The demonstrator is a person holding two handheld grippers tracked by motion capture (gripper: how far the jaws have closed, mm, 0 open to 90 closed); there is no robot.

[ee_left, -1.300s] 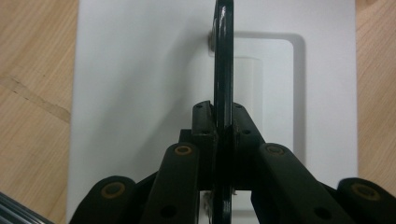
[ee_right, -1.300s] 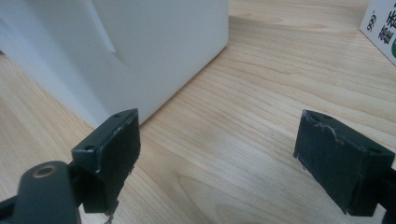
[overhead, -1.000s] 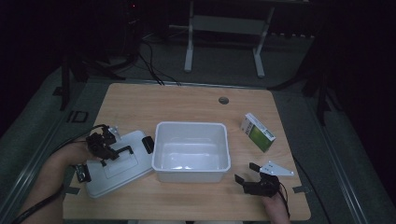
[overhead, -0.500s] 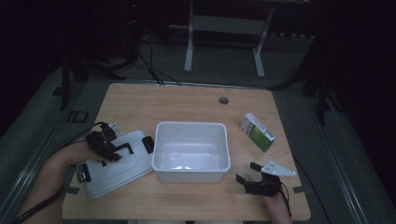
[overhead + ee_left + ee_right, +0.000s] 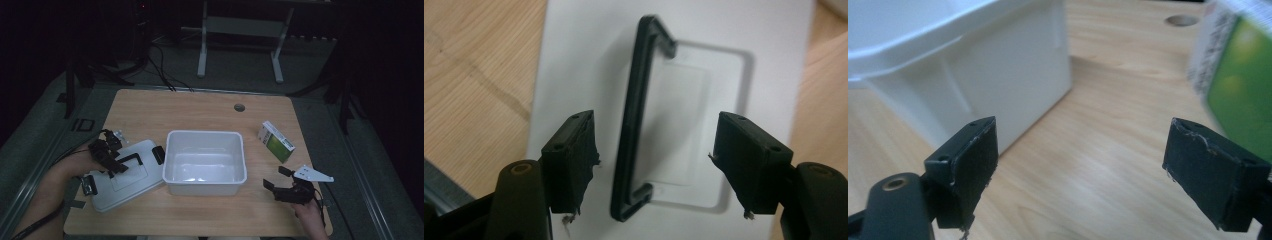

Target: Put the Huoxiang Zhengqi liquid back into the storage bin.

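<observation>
Wooden tabletop (image 5: 200, 107) is occupied by a white lid (image 5: 125, 175) at its left edge. Its black handle (image 5: 634, 120) is straddled by the open left gripper (image 5: 656, 165). The right gripper (image 5: 276, 177) is held open near the front right corner.

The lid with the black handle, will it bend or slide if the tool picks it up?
The lid looks like thin flat plastic, so it is probably light and may flex a little. Its handle is a narrow bar between the open left tool, so the lid might swing or tilt once lifted. It lies on a smooth table, so a push would likely slide it.
</observation>
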